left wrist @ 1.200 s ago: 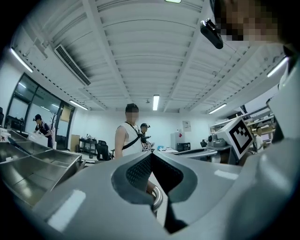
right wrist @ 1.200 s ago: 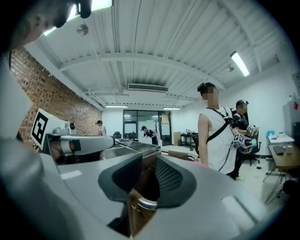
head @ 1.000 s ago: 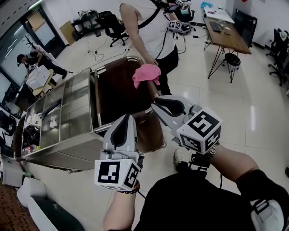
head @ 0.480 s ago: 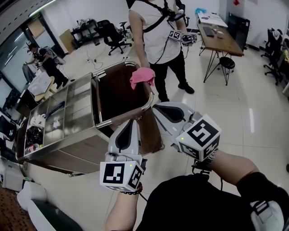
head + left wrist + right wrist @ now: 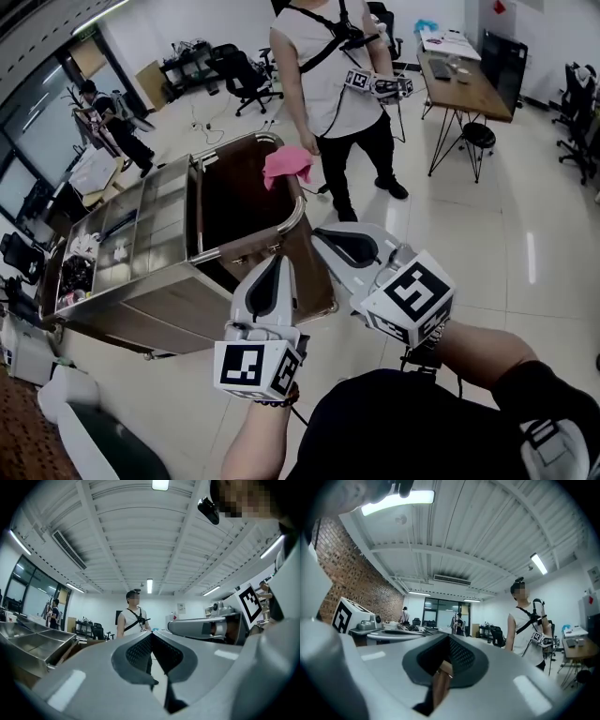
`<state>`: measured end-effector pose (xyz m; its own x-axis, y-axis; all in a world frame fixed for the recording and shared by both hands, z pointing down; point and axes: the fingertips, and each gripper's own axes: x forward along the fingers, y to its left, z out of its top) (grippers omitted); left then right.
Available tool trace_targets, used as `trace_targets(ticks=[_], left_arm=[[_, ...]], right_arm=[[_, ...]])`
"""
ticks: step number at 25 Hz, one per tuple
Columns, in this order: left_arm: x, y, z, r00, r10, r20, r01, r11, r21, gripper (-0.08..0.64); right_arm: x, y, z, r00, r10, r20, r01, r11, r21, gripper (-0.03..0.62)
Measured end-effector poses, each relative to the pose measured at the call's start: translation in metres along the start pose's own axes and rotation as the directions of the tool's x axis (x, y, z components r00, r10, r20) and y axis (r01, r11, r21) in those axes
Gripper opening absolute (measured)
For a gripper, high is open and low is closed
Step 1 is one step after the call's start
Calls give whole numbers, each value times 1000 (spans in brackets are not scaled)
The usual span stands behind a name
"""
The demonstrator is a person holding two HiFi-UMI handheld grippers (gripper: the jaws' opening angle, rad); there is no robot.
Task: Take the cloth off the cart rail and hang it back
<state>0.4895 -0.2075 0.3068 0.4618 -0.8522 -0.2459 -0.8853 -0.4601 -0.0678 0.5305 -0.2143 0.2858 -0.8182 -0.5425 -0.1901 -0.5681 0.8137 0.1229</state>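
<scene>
Left gripper (image 5: 274, 262) and right gripper (image 5: 321, 234) sit lower in frame, jaws closed and empty, while the pink cloth (image 5: 286, 165) drapes the cart rail (image 5: 298, 208), upper centre.

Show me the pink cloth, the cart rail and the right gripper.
pink cloth (image 5: 287, 165), head view, middle of the bunched fabric.
cart rail (image 5: 249, 234), head view, near bar of the rail.
right gripper (image 5: 321, 234), head view, tip of its closed jaws.
</scene>
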Motion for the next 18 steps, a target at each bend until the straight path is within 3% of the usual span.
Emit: trace_targets(ticks=[8,18], left_arm=[[3,-33,-2,999,43,2,-43,998,47,3],[-16,-38,6,1000,26,-6,-26,998,52,3]], right_arm=[[-29,-9,-2,998,49,28,-49,999,8,0],[-38,13,9,999,25,41,-25,1000,0,0]])
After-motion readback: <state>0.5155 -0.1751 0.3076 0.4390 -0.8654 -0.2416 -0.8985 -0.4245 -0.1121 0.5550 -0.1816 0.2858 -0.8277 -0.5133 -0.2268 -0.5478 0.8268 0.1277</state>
